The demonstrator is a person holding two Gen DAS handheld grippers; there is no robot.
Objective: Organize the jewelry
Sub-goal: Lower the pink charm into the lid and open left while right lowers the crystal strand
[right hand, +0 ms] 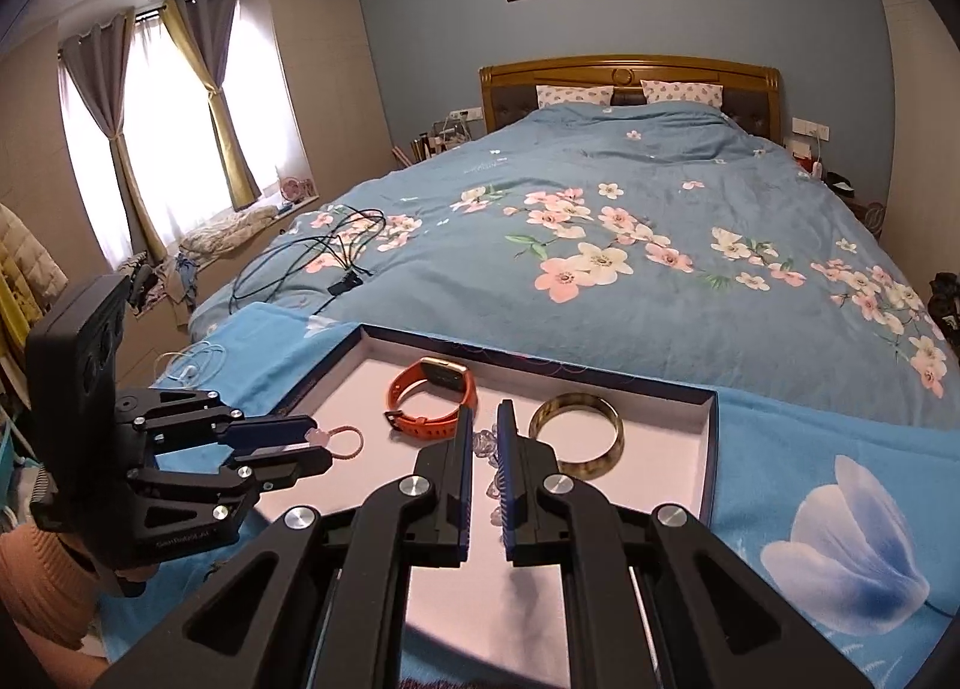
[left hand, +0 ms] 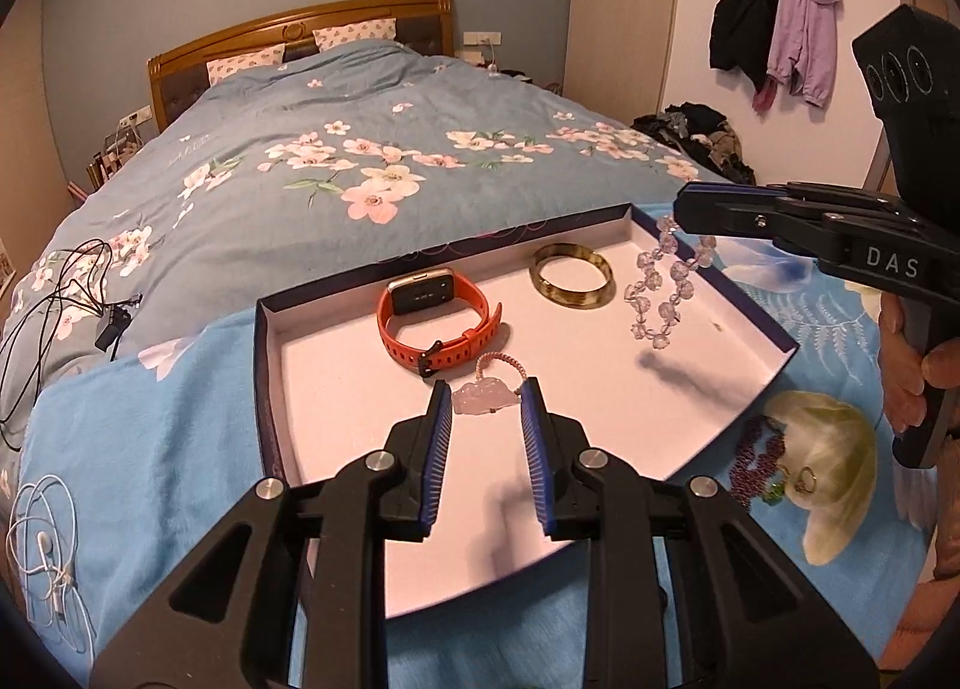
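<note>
Sorting jewelry into tray (left hand: 273,389) on bed.
Left gripper (left hand: 485,410) jaws clamped on pink pendant (left hand: 486,400); right gripper (right hand: 485,437) jaws clamped on crystal bracelet (left hand: 657,293).

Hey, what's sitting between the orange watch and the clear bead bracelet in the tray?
The gold bangle lies between the orange watch and the clear bead bracelet, seen in the left wrist view.
</note>
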